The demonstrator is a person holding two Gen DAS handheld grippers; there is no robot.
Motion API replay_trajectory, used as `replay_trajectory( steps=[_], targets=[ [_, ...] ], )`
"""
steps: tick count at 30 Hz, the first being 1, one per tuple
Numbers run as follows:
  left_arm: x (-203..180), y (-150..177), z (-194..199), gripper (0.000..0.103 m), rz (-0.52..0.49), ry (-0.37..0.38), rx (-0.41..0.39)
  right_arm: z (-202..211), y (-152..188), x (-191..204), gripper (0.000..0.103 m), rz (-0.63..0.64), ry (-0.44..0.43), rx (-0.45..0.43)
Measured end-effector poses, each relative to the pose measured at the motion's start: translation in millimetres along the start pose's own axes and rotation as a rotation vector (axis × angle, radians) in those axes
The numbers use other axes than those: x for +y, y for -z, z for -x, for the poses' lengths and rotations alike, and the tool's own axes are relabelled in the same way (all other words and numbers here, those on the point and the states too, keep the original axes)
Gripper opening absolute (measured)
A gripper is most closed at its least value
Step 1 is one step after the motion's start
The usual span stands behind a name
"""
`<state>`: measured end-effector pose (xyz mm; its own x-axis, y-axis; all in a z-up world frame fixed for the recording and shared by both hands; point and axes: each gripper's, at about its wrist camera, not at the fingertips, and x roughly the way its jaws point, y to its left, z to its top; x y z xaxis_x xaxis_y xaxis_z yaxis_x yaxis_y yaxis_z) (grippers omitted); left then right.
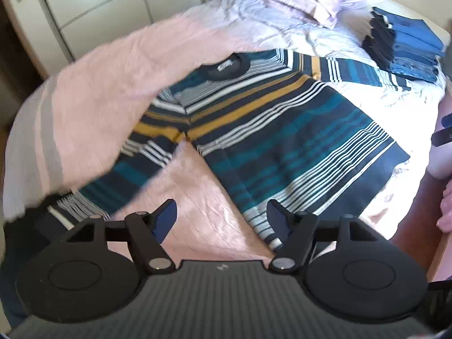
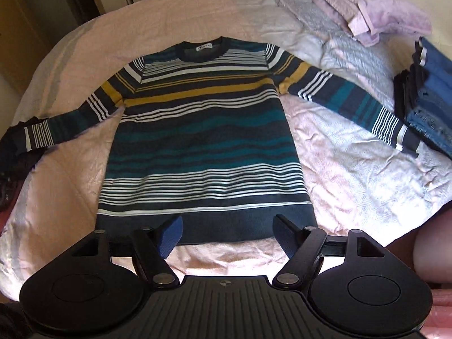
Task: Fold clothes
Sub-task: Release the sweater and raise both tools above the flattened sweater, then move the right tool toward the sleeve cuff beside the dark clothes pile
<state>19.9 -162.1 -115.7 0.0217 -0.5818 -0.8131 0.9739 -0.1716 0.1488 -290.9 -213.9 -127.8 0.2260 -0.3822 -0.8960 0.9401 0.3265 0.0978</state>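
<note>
So there's a long-sleeved knit sweater with navy, teal, white and mustard stripes (image 2: 203, 130) spread flat on the bed's pale pink crinkly cover (image 2: 339, 175), face up, collar pointing away from the cameras toward the far side of the bed. Both sleeves are stretched out sideways. In the right wrist view the sweater's right-hand cuff reaches the foot of a stack of folded blue denim clothes (image 2: 426, 96), looks like it's touching or just barely beside it. The other cuff ends next to a dark bundle of fabric (image 2: 11, 152) at the left edge, can't make out what that is.

The right gripper (image 2: 226, 233) hangs over the navy hem band with its blue-padded jaws wide apart and nothing between them. No pad is pressing on the cloth.

The left gripper (image 1: 221, 216) is also spread wide and empty, sitting over the bare pink cover in the gap between the sweater's body and its near sleeve. That view is a bit motion-blurred, and the sweater runs diagonally across it.

Up by the head of the bed there's a crumpled lilac pillow (image 2: 381, 2) on a rumpled white and grey sheet (image 2: 325, 36). White cupboard doors (image 1: 93, 2) stand behind the bed in the left wrist view.
</note>
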Motion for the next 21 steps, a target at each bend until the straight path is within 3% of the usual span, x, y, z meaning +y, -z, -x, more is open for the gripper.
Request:
replay_trajectory(
  steps=[8,13,15,17,21],
  targets=[
    [36,15,5,0.068,-0.049,0.004,-0.003,-3,4,58,0.075,-0.004,0.002,-0.007],
    [48,23,5,0.069,0.001,-0.006,-0.003,-6,3,72,0.076,0.028,0.001,0.000],
    [48,25,3,0.074,0.013,-0.010,0.003,-8,2,74,0.081,0.045,0.007,0.000],
    [47,27,1,0.078,0.027,-0.015,0.007,-8,1,73,0.099,0.055,0.009,-0.003],
    [43,30,-5,0.090,0.065,-0.027,0.046,-13,-3,64,0.102,0.057,0.006,0.009]
  ],
)
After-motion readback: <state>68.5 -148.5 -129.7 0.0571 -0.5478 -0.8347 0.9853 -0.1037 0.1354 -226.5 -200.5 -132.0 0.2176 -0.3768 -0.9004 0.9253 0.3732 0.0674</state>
